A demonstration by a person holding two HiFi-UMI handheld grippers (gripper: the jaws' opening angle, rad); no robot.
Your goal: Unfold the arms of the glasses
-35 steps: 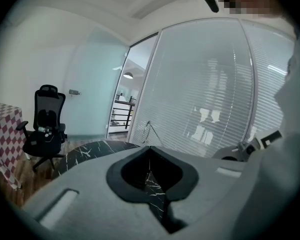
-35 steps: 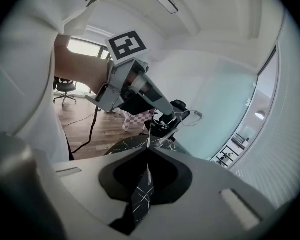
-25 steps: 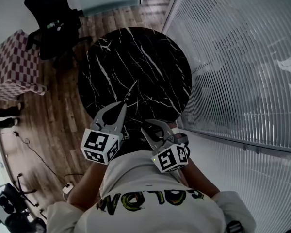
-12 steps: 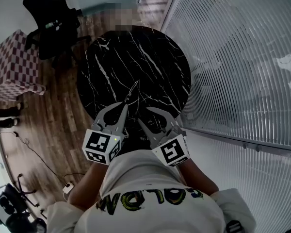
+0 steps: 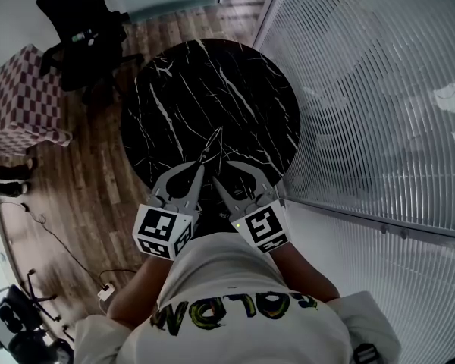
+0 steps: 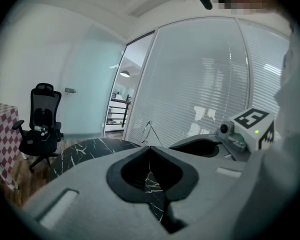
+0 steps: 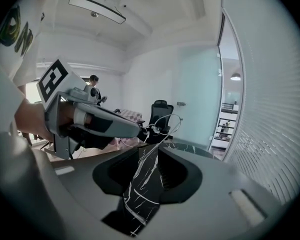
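Where left gripper [image 5: 199, 167] pinches, thin wire glasses [image 5: 211, 142], round black table [image 5: 212, 89] (white-veined marble)

The table [image 5: 212, 89] is showing black marble with white veins. The grey left gripper [image 5: 199, 168] and right gripper [image 5: 224, 174] are wearing black-and-white marker squares. The glasses [image 5: 210, 142] are glinting silver. The floor [image 5: 98, 180] is looking brown, wood-grained.

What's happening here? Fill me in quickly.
A person holds a claw in each hand above the round black marble table. The left claw is shut on thin wire-framed glasses, holding them in the air. The right claw, beside it, has just been opening and holds nothing. Whether the arms are unfolded is too fine to tell.
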